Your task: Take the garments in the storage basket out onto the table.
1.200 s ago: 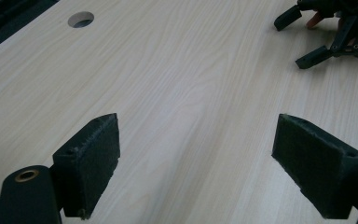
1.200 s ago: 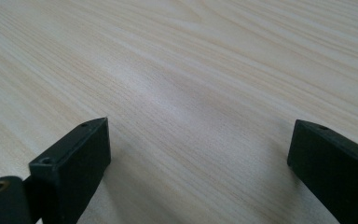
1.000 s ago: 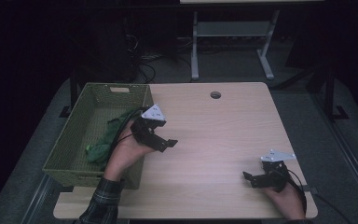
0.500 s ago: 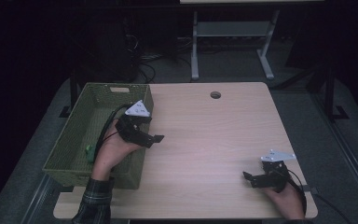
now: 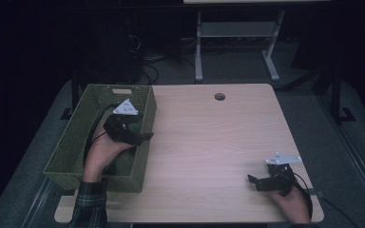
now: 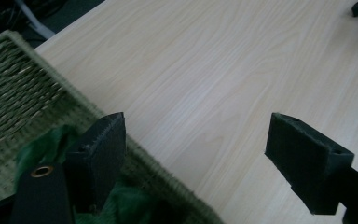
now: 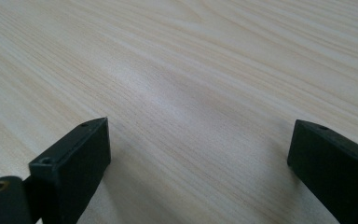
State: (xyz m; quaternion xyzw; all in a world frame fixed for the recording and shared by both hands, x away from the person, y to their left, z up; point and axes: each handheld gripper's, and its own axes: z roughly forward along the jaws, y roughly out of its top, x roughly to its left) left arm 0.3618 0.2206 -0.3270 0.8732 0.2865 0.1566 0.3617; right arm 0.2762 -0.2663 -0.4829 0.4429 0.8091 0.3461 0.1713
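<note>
Working at a pale wood bench (image 5: 209,142) in a dark room, you have a round cable hole (image 5: 219,96) near its far edge and a grey metal frame (image 5: 237,42) standing on the floor beyond it. At the bench's left end sits a green woven basket (image 5: 76,142), overhanging the left edge; inside it lies a green cloth (image 6: 42,147), bunched against the wall nearest the bench's middle. Your left gripper (image 5: 140,137) hangs over that wall, its fingers (image 6: 98,158) spread wide with nothing between them; they have just been closing a little, and the cloth lies beneath the finger on the basket side, though you cannot tell whether it touches. Your right gripper (image 5: 255,181) rests low near the front right corner, its fingers (image 7: 74,158) wide apart over bare wood, holding nothing. Between the basket and your right hand (image 5: 290,204) the bench top lies open, with free room from the front edge back to the cable hole.
</note>
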